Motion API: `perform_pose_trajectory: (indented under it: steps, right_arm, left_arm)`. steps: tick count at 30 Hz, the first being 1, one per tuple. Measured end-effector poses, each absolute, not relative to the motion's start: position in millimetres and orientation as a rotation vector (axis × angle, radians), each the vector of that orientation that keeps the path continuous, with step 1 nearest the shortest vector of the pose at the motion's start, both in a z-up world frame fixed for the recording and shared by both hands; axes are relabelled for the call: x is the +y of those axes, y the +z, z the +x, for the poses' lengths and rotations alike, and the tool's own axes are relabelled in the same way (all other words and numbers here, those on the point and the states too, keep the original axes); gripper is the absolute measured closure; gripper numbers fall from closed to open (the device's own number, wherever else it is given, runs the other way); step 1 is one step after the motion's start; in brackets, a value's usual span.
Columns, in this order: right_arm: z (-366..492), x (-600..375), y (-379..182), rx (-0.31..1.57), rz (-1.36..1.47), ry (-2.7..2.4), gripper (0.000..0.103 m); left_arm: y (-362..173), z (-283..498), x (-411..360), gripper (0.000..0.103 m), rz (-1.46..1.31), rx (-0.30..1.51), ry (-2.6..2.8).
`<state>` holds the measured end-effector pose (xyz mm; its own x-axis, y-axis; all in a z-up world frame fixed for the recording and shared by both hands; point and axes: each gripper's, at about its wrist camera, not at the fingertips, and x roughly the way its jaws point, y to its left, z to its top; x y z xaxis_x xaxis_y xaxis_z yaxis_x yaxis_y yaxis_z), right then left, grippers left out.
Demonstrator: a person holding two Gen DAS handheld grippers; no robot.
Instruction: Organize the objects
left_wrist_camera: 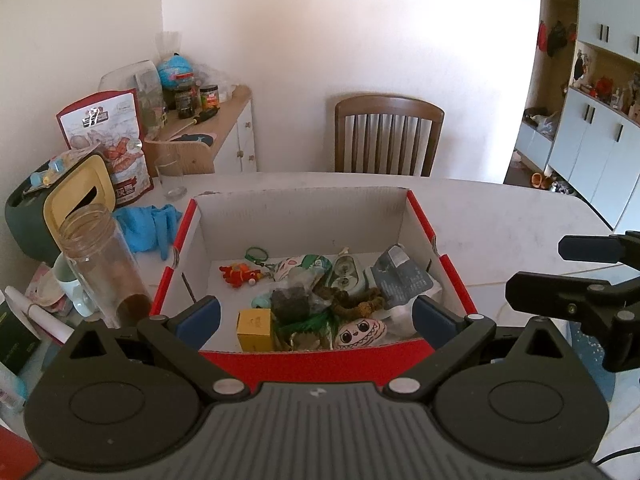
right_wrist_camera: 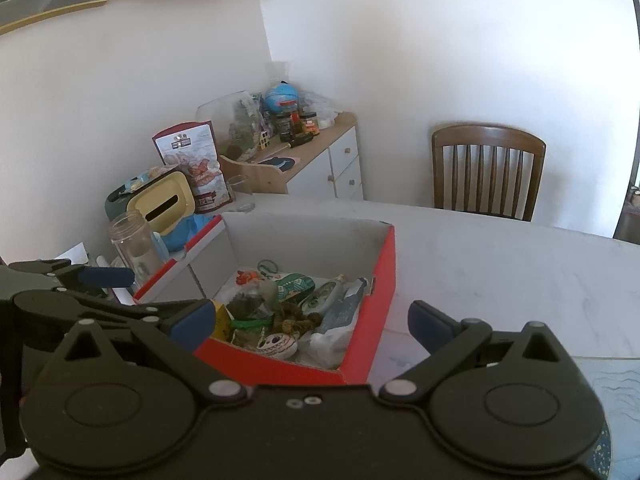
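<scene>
Nearest, the left gripper [left_wrist_camera: 316, 316] hangs at the near rim of the red box [left_wrist_camera: 320, 364], jaws spread wide and holding nothing. The right gripper [right_wrist_camera: 312, 322] sits off the box's right corner, equally wide and empty. Inside, low centre of the left view, lie a yellow carton [left_wrist_camera: 255, 329], a shark-face pouch [left_wrist_camera: 360, 333] and a grey packet [left_wrist_camera: 402, 280], jumbled together. The left gripper looks better placed. Beyond, at left on the surface [left_wrist_camera: 500, 216], a clear jar [left_wrist_camera: 100, 264] and blue cloth [left_wrist_camera: 150, 228].
</scene>
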<state>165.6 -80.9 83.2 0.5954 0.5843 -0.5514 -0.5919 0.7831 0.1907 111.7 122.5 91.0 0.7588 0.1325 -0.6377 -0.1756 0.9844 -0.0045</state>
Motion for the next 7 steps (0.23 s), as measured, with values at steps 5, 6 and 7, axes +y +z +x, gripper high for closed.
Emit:
perform_pose_trajectory:
  steps: [5, 6, 7]
  right_arm:
    - [165.6, -81.2, 83.2, 0.636, -0.014, 0.68, 0.001]
    - [165.6, -81.3, 83.2, 0.636, -0.013, 0.68, 0.001]
    - [165.3, -81.6, 82.7, 0.638, -0.012, 0.678, 0.001]
  left_arm:
    - [91.6, 110.8, 122.1, 0.0, -0.069, 0.688, 0.161]
    - [91.7, 110.2, 122.2, 0.0, -0.07, 0.685, 0.163]
    - [91.8, 109.6, 122.1, 0.0, -0.07, 0.682, 0.164]
